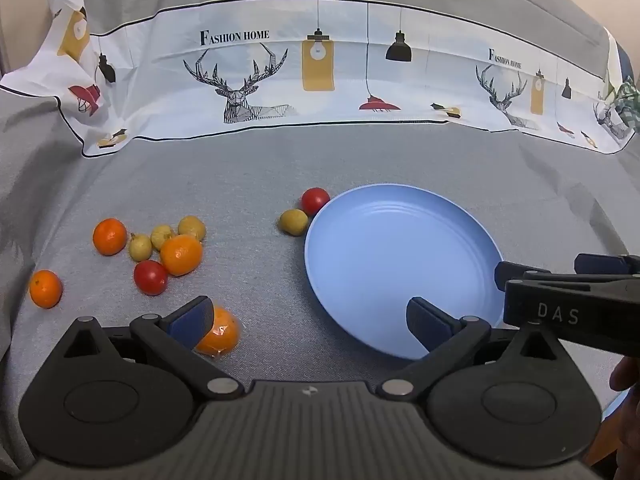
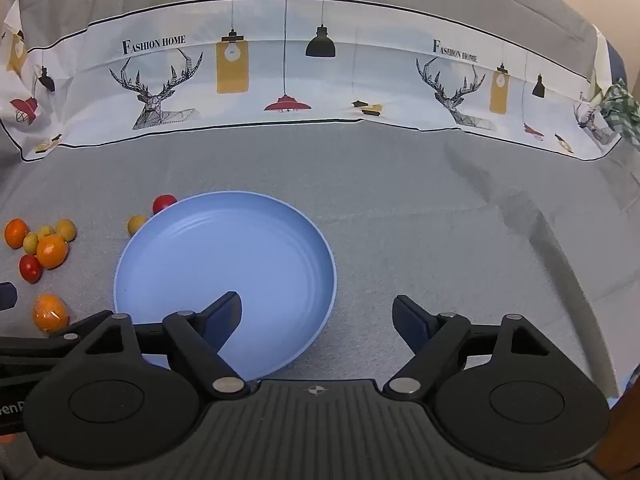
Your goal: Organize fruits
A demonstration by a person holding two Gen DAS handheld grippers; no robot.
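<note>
Left wrist view: your left gripper (image 1: pixel 308 320) hangs spread wide above the grey-covered table (image 1: pixel 248 176), holding nothing. Its left finger (image 1: pixel 190 318) overlaps a wrapped orange (image 1: pixel 220 334) lying toward the table's near edge; its right finger (image 1: pixel 430 328) sits over the blue plate (image 1: pixel 384 248), which carries no fruit. Toward the left edge lie three more oranges (image 1: pixel 181 255), a red fruit (image 1: pixel 150 277) and small yellow-green fruits (image 1: pixel 140 247). Another red fruit (image 1: pixel 315 200) and a yellow-green one (image 1: pixel 294 222) touch the plate's far-left rim.

Right wrist view: your right gripper (image 2: pixel 316 320) is spread too, and empty. Its left finger (image 2: pixel 226 316) overlaps the blue plate (image 2: pixel 224 240); the right one (image 2: pixel 412 322) is over bare cloth. The fruit cluster (image 2: pixel 52 250) sits left of the plate, and a printed cloth (image 2: pixel 320 80) stands along the table's far edge
</note>
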